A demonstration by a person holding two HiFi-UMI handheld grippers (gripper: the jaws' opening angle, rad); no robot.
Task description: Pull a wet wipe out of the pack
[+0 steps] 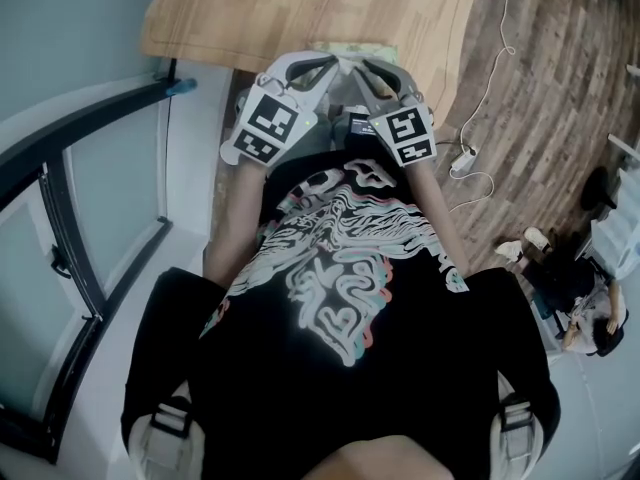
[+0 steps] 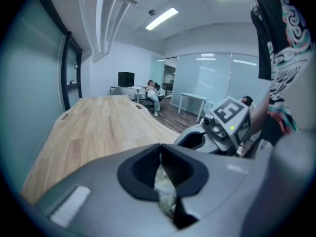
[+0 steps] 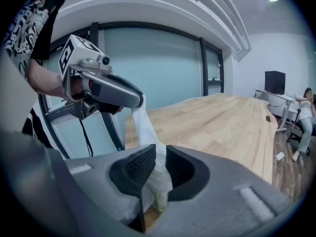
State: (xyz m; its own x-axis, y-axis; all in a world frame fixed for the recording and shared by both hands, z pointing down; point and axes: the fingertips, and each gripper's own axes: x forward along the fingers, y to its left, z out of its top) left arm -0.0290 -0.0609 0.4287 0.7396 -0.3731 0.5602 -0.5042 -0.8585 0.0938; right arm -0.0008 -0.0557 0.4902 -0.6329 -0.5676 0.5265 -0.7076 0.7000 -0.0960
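- Head view: The left gripper (image 1: 333, 65) and the right gripper (image 1: 362, 66) are held side by side in front of the person's chest, with their tips converging over the near edge of the wooden table (image 1: 300, 8).
- Head view: A pale green strip (image 1: 350, 46) lies on the table just beyond the tips. It cannot be told whether this is the pack. The jaw tips are too small in this view to read.
- Left gripper view: The left gripper (image 2: 162, 174) has its jaws closed almost fully, leaving only a narrow slit. A crumpled, pale piece of the wipe (image 2: 164, 184) is pinched in that slit.
- Left gripper view: The right gripper (image 2: 190, 140) sits just beside it on the right, with its marker cube (image 2: 229, 113) facing the camera. The table (image 2: 94, 127) stretches away behind.
- Right gripper view: The right gripper (image 3: 157, 174) has its jaws closed onto a bunched white part of the wipe (image 3: 145, 127). A pale greenish fold shows at the bottom of the gap.
- Right gripper view: From there the wipe rises as one sheet to the tip of the left gripper (image 3: 138, 100), which clamps its upper end. The wipe is off the table (image 3: 217, 127), hanging between the two grippers.
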